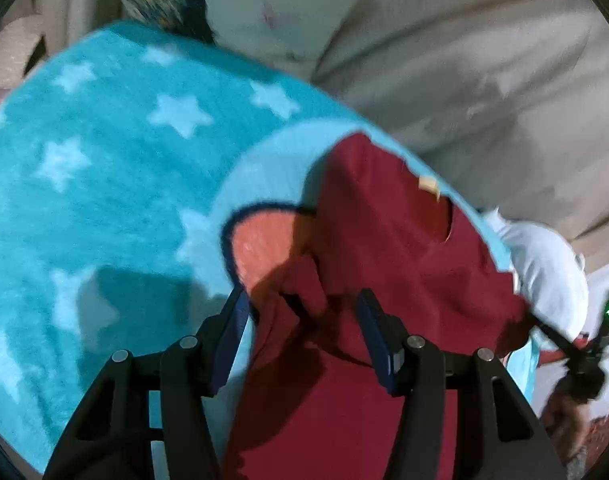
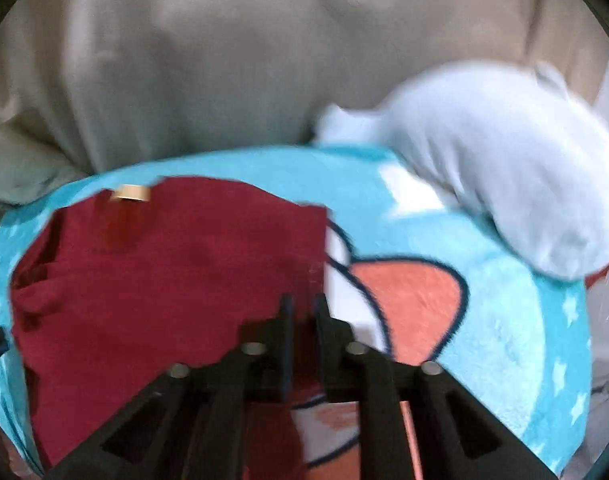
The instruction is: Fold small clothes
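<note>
Your left hand-held gripper gapes wide over the bunched shirt on the blanket, your right pinches its edge; the tag blurs unreadable.

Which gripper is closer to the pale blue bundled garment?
Right. The right gripper pinches the maroon shirt's edge nearest the pale blue bundled garment; the left gripper sits across the shirt.

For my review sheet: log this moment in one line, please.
phase: folding | left gripper: open over red garment | right gripper: shut on red garment edge | surface: blue star blanket | nearby: white garment
</note>
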`<action>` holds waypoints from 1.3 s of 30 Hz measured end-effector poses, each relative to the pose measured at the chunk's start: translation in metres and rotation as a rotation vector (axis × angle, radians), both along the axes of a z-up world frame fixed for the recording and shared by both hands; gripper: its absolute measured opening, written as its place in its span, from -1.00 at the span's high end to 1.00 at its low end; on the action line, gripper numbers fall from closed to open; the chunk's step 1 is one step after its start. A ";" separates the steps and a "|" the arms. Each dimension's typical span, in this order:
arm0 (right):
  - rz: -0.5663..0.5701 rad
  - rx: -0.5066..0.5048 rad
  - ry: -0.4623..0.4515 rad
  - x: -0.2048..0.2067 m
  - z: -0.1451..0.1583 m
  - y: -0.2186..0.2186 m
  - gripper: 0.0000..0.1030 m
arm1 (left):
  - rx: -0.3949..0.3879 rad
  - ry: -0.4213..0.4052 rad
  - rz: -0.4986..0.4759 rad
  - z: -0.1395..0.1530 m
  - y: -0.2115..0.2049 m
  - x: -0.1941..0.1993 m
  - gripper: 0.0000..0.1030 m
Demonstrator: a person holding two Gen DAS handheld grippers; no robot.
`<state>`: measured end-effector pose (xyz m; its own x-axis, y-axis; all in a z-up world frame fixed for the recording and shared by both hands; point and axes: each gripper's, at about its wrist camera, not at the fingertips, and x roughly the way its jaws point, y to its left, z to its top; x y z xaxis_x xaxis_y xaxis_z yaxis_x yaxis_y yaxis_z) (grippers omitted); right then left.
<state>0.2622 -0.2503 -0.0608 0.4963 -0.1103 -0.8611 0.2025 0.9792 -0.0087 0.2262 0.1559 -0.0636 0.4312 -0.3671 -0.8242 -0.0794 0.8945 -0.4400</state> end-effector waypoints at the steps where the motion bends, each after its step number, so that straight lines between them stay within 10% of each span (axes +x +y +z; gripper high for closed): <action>1: 0.048 0.020 -0.039 -0.001 0.013 0.022 0.13 | -0.010 0.012 -0.010 -0.005 -0.001 0.003 -0.05; 9: 0.486 0.365 0.026 0.061 0.019 0.171 0.09 | -0.108 0.051 -0.008 -0.009 0.018 -0.005 -0.05; 17: 0.407 0.464 0.215 0.131 -0.047 0.217 0.11 | -0.125 0.026 0.029 -0.005 0.053 -0.027 -0.05; 20: 0.394 0.561 0.270 0.148 -0.061 0.216 0.91 | -0.139 0.034 0.040 -0.011 0.062 -0.029 -0.05; 39: 0.433 0.468 0.103 0.191 -0.019 0.244 0.63 | -0.162 0.072 0.069 -0.032 0.086 -0.021 -0.05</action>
<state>0.4533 -0.0059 -0.0802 0.3241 0.4799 -0.8153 -0.1905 0.8772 0.4406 0.2053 0.2421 -0.0959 0.4020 -0.4690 -0.7864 -0.1741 0.8040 -0.5685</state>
